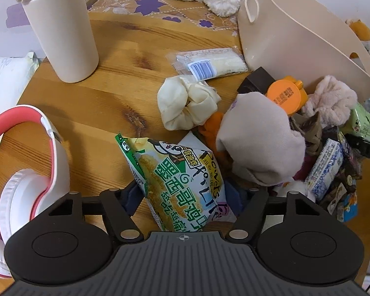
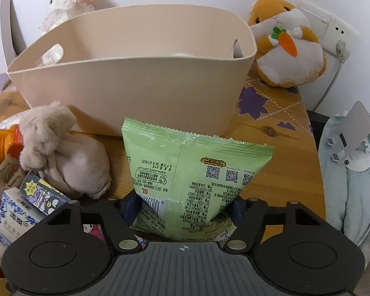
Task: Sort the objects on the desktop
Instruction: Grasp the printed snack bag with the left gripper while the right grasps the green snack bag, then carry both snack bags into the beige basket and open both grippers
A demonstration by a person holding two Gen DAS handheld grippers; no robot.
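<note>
left gripper [image 1: 185, 192] fingers clamp snack bag [image 1: 177, 180] | headphones [image 1: 29, 172] left | tumbler [image 1: 59, 29] behind

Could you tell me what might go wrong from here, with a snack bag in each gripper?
The left gripper pinches only the low end of its printed snack bag, so it may slip or swing into the clutter beside it. The right gripper's green bag stands right before the beige bin, so it could catch the bin's wall.

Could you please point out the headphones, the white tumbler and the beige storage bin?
headphones [image 1: 24, 187], left wrist view, white ear cup.
white tumbler [image 1: 64, 37], left wrist view, middle of its body.
beige storage bin [image 2: 125, 93], right wrist view, front wall.
</note>
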